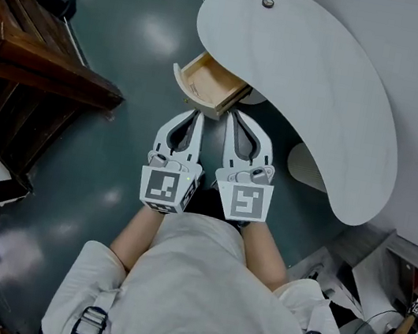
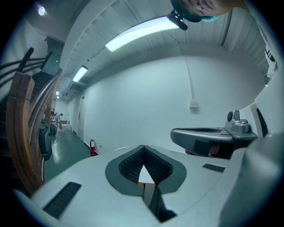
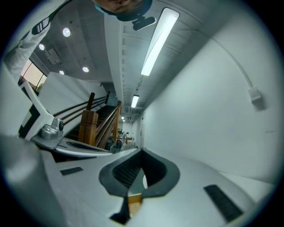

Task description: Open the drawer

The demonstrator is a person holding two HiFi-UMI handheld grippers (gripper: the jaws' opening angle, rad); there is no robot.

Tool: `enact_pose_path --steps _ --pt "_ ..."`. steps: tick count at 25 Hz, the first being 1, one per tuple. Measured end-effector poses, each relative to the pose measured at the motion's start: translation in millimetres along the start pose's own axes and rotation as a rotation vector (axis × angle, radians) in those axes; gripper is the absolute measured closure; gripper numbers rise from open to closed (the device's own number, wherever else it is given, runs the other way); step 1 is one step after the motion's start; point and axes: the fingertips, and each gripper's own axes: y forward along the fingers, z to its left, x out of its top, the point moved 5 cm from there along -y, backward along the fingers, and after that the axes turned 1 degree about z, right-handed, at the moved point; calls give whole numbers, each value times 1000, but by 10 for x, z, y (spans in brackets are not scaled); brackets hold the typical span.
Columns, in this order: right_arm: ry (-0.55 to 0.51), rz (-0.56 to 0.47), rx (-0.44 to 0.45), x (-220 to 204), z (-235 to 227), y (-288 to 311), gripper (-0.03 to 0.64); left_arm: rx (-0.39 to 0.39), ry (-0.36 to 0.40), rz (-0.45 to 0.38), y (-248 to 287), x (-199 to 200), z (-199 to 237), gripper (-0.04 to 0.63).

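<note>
Pale wood is showing in the middle of the head view: the drawer (image 1: 206, 82) is sitting pulled out from under the left end of the white curved worktop (image 1: 326, 95), its bare wooden bottom facing up and its rounded front turned toward the teal floor (image 1: 122, 115). And here are both tools, side by side, just on the near side of that drawer! The left claw (image 1: 199, 115) is pointing at the drawer's near corner, the right claw (image 1: 233, 114) is running alongside it, tips close to the drawer's near edge; whether either one is touching the wood, I cannot tell from up here. Looking along the left claw (image 2: 143, 147), its jaws are pressing together at the tips, nothing pinched, only a sliver of wood peeking through the diamond gap between the ribbed pads (image 2: 128, 165). Same story along the right claw (image 3: 142, 151): jaws closed against each other, holding nothing, a scrap of light wood showing low through the gap. Both are aiming roughly level toward a plain white wall (image 2: 146, 102). A dark wooden staircase (image 1: 28, 58) is standing off to the left, well apart from the worktop, and a small dark round thing (image 1: 267, 3) is sitting on the worktop's far end. The person's bare forearms are reaching forward from a white shirt (image 1: 197, 280).
</note>
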Motion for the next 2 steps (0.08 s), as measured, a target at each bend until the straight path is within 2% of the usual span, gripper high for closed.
enact_pose_path --steps 2 --pt "0 -6 1 4 2 -10 604 -4 3 4 2 -7 -16 589"
